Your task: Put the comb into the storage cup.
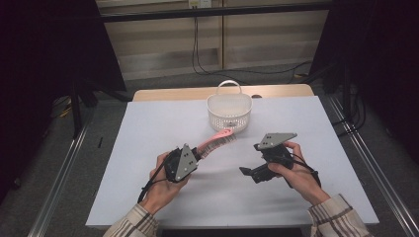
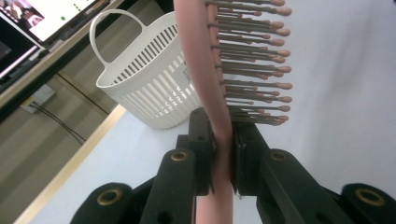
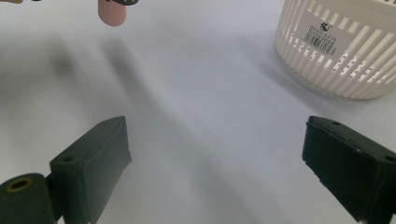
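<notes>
A: While the left gripper [image 1: 196, 157] holds the pink hairbrush [image 1: 217, 138] clamped by its handle, where does the brush sit against the white basket [image 1: 229, 114]?

B: Just in front of the basket, bristle end toward it, lifted off the table [image 1: 148, 128] as far as I can tell; the height is hard to judge from above. In the left gripper view the 2 jaws pinch the handle [image 2: 223, 140] tight.

A: And the right gripper [image 1: 248, 173]?

B: Its jaws stand wide with nothing between them, near the basket's front right.

A: So which step is this?

B: Carrying, I'd judge. Next the brush head must rise over the basket's rim [image 2: 140, 51], then the left jaws let go.
</notes>
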{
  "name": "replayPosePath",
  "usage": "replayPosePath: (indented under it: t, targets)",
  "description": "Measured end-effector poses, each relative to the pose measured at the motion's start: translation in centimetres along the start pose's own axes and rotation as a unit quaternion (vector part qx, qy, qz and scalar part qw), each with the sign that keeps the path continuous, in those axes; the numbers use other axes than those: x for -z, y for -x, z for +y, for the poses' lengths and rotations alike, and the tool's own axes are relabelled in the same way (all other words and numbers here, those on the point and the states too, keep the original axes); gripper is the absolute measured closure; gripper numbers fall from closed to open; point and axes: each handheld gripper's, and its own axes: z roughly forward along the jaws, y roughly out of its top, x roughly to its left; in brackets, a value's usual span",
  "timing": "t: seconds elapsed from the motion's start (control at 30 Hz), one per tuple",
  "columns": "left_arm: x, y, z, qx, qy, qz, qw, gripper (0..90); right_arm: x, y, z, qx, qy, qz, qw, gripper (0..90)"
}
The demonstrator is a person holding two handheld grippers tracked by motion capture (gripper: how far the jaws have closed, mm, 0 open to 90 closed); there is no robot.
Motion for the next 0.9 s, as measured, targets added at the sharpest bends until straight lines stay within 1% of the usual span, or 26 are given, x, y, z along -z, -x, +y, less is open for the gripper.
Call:
replayPosePath:
  t: [0.07, 0.17, 0.23, 0.3, 0.37, 0.4, 0.47, 0.5, 0.57, 0.6, 0.63, 0.7, 0.73, 0.77, 0.8, 0.83, 0.87, 0.9]
  targets:
    - [0.0, -0.2, -0.1, 0.018, 0.008, -0.008, 0.9998, 80.9, -0.1, 0.1, -0.2, -0.002, 0.003, -0.003, 1.0, 7.1]
    - [0.1, -0.6, -0.2, 0.041, 0.015, -0.009, 0.999, 80.9, -0.2, 0.4, -0.5, -0.014, -0.002, -0.013, 0.9998, 6.9]
    - [0.0, -0.8, -0.3, 0.056, 0.02, -0.014, 0.9981, 80.9, -0.4, 0.6, -0.7, -0.025, 0.002, -0.012, 0.9996, 6.9]
    - [-0.1, -0.9, -0.4, 0.067, 0.023, -0.019, 0.9973, 80.9, -0.5, 0.8, -0.8, -0.023, 0.003, -0.018, 0.9996, 6.8]
    - [0.0, -1.0, -0.5, 0.073, 0.026, -0.023, 0.9967, 80.9, -0.6, 0.8, -0.9, -0.025, 0.009, -0.023, 0.9994, 6.8]
    - [0.0, -1.0, -0.5, 0.077, 0.031, -0.025, 0.9963, 80.9, -0.6, 0.9, -1.0, -0.025, 0.012, -0.022, 0.9994, 7.2]
    - [0.1, -1.1, -0.6, 0.091, 0.037, -0.034, 0.9946, 80.9, -0.6, 0.9, -1.0, -0.026, 0.018, -0.022, 0.9993, 7.8]
    - [0.1, -1.2, -0.6, 0.094, 0.039, -0.033, 0.9943, 80.9, -0.5, 0.9, -1.1, -0.029, 0.023, -0.024, 0.999, 8.1]
    - [0.1, -1.3, -0.8, 0.107, 0.04, -0.04, 0.9926, 80.9, -0.5, 0.9, -1.2, -0.037, 0.032, -0.015, 0.9987, 7.7]
    - [0.0, -1.3, -0.9, 0.12, 0.045, -0.042, 0.9908, 80.8, -0.5, 0.9, -1.2, -0.038, 0.035, -0.015, 0.9986, 8.0]
    - [0.0, -1.3, -0.9, 0.126, 0.045, -0.044, 0.9901, 80.9, -0.5, 1.0, -1.3, -0.042, 0.039, -0.018, 0.9982, 9.1]
    - [0.0, -1.3, -1.0, 0.141, 0.054, -0.05, 0.9873, 80.9, -0.5, 1.0, -1.5, -0.045, 0.046, -0.021, 0.9977, 10.0]
    - [0.0, -1.4, -1.1, 0.146, 0.057, -0.057, 0.9861, 80.9, -0.5, 1.0, -1.5, -0.046, 0.051, -0.023, 0.9974, 10.2]
    - [0.0, -1.4, -1.1, 0.155, 0.065, -0.061, 0.984, 80.9, -0.4, 1.1, -1.6, -0.047, 0.054, -0.023, 0.9971, 10.5]
    - [0.1, -1.6, -1.2, 0.155, 0.066, -0.066, 0.9836, 80.8, -0.4, 1.1, -1.6, -0.047, 0.059, -0.019, 0.9969, 10.5]
    - [0.1, -1.6, -1.2, 0.161, 0.073, -0.073, 0.9816, 80.9, -0.3, 1.1, -1.6, -0.047, 0.063, -0.018, 0.9967, 10.5]
    - [0.1, -1.7, -1.2, 0.168, 0.077, -0.075, 0.9799, 80.9, -0.3, 1.1, -1.6, -0.045, 0.064, -0.017, 0.9968, 10.3]
    - [0.1, -1.7, -1.2, 0.178, 0.082, -0.081, 0.9774, 80.8, -0.3, 1.1, -1.6, -0.044, 0.07, -0.014, 0.9965, 9.7]
